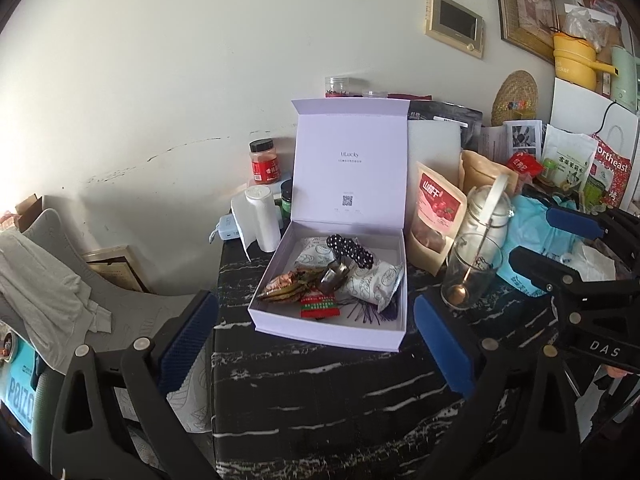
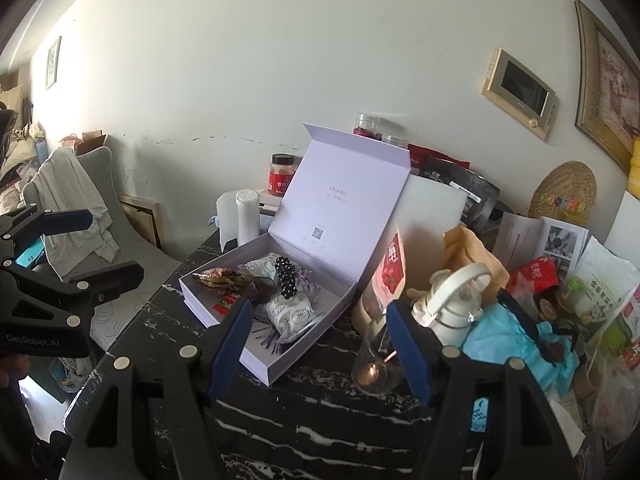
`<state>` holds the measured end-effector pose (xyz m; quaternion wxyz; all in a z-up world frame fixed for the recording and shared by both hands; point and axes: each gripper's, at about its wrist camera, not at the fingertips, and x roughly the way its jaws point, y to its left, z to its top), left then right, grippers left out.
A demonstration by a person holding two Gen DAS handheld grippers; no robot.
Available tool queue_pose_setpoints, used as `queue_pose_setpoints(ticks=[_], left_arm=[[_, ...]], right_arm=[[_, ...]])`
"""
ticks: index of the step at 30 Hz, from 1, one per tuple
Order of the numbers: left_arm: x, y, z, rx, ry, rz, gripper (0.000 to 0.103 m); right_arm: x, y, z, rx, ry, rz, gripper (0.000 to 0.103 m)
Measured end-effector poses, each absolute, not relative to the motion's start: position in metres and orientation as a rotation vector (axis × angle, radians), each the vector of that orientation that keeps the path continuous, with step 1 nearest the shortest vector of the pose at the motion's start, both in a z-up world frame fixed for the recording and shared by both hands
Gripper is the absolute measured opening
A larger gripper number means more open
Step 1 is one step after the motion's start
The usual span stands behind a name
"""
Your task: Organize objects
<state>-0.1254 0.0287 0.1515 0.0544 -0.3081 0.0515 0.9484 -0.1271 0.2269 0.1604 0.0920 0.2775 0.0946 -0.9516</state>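
Observation:
An open lavender box (image 1: 328, 334) stands on the black marble table (image 1: 320, 408) with its lid upright. Inside lie white wrapped pastries (image 1: 378, 280), a polka-dot hair clip (image 1: 350, 249), a red candy (image 1: 319, 307) and brown snack packets (image 1: 286, 286). My left gripper (image 1: 315, 301) hangs open in front of the box, nothing between its pads. In the right wrist view the box (image 2: 264, 360) is at centre and my right gripper (image 2: 320, 306) is open and empty before it. A glass with a spoon (image 2: 376, 368) stands just right of the box.
Right of the box stand a red fruit pouch (image 1: 436, 208), a white handled bottle (image 1: 490, 208) and piled bags (image 1: 568, 164). Behind it are a white canister (image 1: 264, 220) and a red-labelled jar (image 1: 264, 162). A grey chair with cloth (image 1: 48, 280) sits left of the table.

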Motion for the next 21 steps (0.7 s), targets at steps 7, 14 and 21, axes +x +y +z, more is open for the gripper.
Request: queue_pose_setpoints(ticks=[7, 14, 21], left_arm=[[-0.077, 0.031, 0.145, -0.938, 0.143, 2.897, 0.098], [-0.040, 0.033, 0.127, -0.959, 0.146, 2.895, 0.098], [-0.030, 0.034, 0.103, -1.011, 0.137, 2.860, 0.098]], right_arm=[[-0.087, 0.228, 0.152, 0.828, 0.277, -2.836, 0.070], [-0.058, 0.229, 0.132, 0.872, 0.248, -2.833, 0.070], [-0.049, 0.227, 0.113, 0.927, 0.231, -2.817, 0.070]])
